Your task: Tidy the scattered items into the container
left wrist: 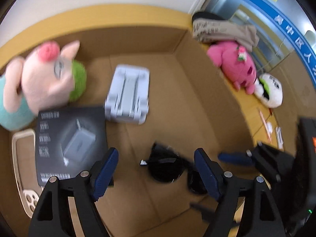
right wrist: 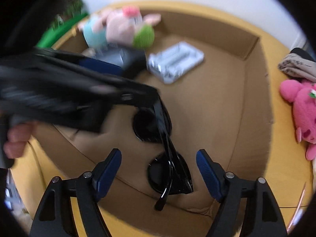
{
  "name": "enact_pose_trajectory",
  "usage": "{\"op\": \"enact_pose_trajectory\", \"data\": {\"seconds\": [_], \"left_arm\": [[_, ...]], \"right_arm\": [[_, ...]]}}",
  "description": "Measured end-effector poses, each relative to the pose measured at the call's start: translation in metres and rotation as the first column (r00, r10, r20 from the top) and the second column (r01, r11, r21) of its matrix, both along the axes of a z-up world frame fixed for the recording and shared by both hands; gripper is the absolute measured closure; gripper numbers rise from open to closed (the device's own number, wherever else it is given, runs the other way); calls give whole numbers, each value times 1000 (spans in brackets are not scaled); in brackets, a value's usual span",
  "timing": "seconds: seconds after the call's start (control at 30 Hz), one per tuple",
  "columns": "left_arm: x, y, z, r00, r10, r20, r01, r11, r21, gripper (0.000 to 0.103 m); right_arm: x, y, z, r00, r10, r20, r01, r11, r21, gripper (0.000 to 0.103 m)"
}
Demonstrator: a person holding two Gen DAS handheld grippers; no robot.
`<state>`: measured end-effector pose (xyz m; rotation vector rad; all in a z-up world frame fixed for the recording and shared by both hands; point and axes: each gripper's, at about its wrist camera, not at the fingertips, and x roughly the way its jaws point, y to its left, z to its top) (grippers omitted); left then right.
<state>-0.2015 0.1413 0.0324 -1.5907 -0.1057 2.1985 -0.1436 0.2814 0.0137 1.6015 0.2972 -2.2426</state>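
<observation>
We are holding both grippers spread and empty over the cardboard box (right wrist: 254, 90), the sunglasses (right wrist: 167, 158) lying inside it, long axis running straight away from the nearer right gripper (right wrist: 159, 167), left gripper (left wrist: 156, 169) beside.

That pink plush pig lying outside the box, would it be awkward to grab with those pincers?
Probably not. The pink plush pig looks soft and stuffed, so it should squash between the fingers and likely weigh little. Its fuzzy fabric seems unlikely to slip. It may flop once lifted, since its limbs look limp. It lies beside the cardboard box, so nothing fragile seems at stake.
</observation>
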Motion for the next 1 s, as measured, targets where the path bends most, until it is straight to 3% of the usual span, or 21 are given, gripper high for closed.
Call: {"op": "enact_pose_trajectory", "data": {"seconds": [0.1,0.17,0.23,0.3,0.4,0.57,1.0], "left_arm": [[1,1,-13,999,-9,46,8,1000,17,21],[-1,5,-13,999,-1,54,0,1000,29,23],[-5,12,-18,996,-7,93,3,999,51,36],[-9,19,-25,991,-19,130,11,998,63,68],[-9,30,-33,988,-42,151,30,997,78,93],[-13,47,-28,991,-71,118,62,995,83,103],[-41,63,-17,994,-77,74,71,994,89,103]], "right_arm": [[-5,5,-14,999,-23,37,23,1000,13,65],[-3,8,-16,999,-35,38,35,999,1,68],[0,9,-17,998,-45,34,46,999,-20,70],[2,11,-13,998,-61,16,62,997,-52,81],[2,20,-2,994,-110,-29,105,987,-121,90],[-1,24,-4,990,-135,-32,129,981,-147,91],[-24,35,4,981,-190,-39,180,966,-184,93]]}}
